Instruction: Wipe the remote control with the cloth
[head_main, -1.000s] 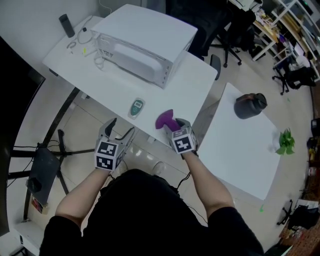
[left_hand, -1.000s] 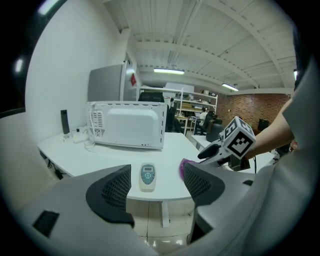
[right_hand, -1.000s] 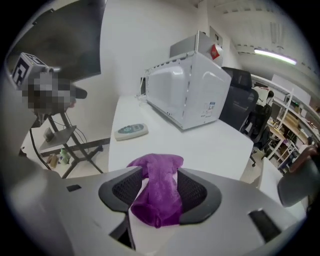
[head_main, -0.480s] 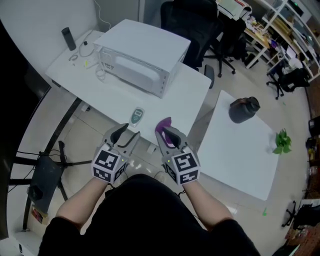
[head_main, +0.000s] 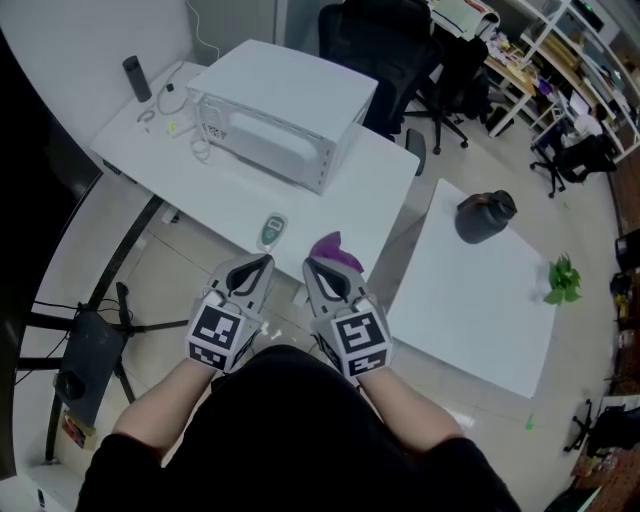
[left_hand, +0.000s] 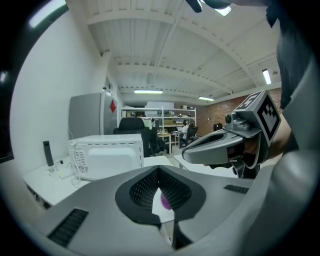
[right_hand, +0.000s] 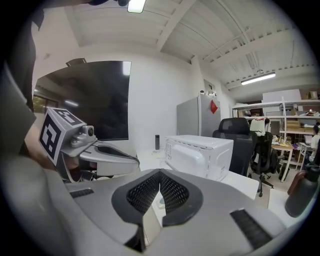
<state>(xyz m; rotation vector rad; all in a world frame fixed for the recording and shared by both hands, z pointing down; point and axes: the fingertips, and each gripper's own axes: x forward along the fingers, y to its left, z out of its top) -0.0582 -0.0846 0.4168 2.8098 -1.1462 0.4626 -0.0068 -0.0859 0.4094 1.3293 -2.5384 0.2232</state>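
Note:
The remote control (head_main: 271, 231), pale with a green face, lies near the front edge of the white table (head_main: 200, 185). The crumpled purple cloth (head_main: 337, 251) lies just to its right. My left gripper (head_main: 254, 268) hovers off the table's edge, short of the remote. The right gripper (head_main: 318, 271) is beside it, short of the cloth. The jaws of both have just been closing and are shut with nothing between them. In the left gripper view the cloth (left_hand: 165, 201) shows below the shut pads (left_hand: 172, 190), and the right gripper (left_hand: 220, 150) is alongside.
A white microwave (head_main: 280, 100) stands at the back of the table, with cables and a small dark bottle (head_main: 135, 78) to its left. A second white table (head_main: 470, 300) at right holds a black container (head_main: 485, 215) and a green plant (head_main: 563, 280). Office chairs (head_main: 370, 40) stand behind.
Both grippers have lifted and pulled back from the table edge towards me, and their jaws have gone from open to shut. Cloth and remote stay on the table.

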